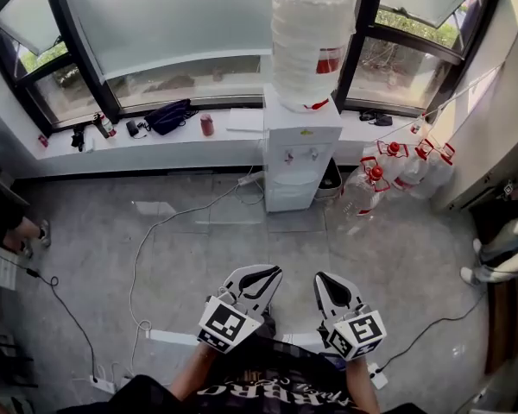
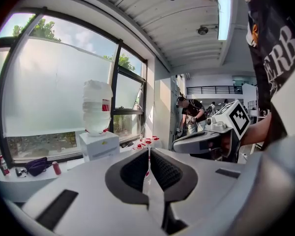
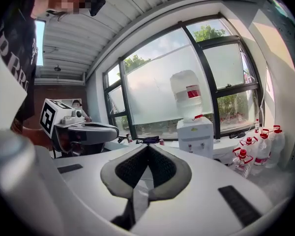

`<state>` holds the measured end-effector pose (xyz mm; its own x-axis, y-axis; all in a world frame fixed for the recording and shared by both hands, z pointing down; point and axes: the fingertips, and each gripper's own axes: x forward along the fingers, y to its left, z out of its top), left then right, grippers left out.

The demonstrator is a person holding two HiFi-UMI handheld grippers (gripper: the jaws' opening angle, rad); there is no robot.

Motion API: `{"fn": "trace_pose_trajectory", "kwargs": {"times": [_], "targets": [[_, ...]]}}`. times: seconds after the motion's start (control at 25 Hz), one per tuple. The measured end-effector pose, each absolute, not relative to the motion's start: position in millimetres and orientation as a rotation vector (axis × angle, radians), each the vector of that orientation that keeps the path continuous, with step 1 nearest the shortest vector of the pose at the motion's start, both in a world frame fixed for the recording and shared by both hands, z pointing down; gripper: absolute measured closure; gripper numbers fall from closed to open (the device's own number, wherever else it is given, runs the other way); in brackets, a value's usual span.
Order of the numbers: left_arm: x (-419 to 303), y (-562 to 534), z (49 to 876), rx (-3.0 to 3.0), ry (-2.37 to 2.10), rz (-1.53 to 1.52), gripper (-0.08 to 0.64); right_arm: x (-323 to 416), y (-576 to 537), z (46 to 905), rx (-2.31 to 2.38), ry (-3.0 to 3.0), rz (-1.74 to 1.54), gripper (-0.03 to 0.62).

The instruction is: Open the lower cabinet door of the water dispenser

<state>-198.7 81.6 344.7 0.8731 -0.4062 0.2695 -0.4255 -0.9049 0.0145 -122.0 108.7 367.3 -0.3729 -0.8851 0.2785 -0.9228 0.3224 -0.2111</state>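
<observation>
At the near left, the left gripper (image 1: 266, 276) is seen clenched. Its jaws are pressed together in the left gripper view and nothing is held between them. It is pointed towards the far side and a little to the right, so the water dispenser (image 1: 300, 149) is left of its jaw line in its own view.

The dispenser is placed far ahead, against the windowsill (image 1: 155, 152), with a large bottle (image 1: 311, 41) standing upright on its top. The lower cabinet door (image 1: 291, 195) is its lowest front panel, just above the floor (image 1: 181, 257), and it is judged to be not yet opened. A handle cannot be made out.

To the right of the left gripper, just beside it, the right gripper (image 1: 325, 281) is also closed and empty, and it is pointed far and slightly to the left. The dispenser is therefore seen right of its jaw line.

The door lies well apart from both grippers, almost on the middle line between them, so neither hand is clearly nearer. It is judged that a long forward and downward approach is called for first, and that the jaws must be released before any edge can be taken.

At the far right, empty bottles (image 1: 397, 166) are grouped just beside the dispenser; that side is judged to be the tighter one
</observation>
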Motion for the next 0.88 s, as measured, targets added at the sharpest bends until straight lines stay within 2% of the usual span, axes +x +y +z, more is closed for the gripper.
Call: {"fn": "trace_pose_trajectory", "kwargs": {"times": [0.36,0.88], "targets": [[-176,-8,355,2.965,-0.516,0.343,0.540,-103,14,375,1.775,-2.340,0.506,0.581],[-147,-59,385,2.878,-0.475,0.374,0.540,-40,-49,409,1.798,-2.243,0.542,0.581]]}}
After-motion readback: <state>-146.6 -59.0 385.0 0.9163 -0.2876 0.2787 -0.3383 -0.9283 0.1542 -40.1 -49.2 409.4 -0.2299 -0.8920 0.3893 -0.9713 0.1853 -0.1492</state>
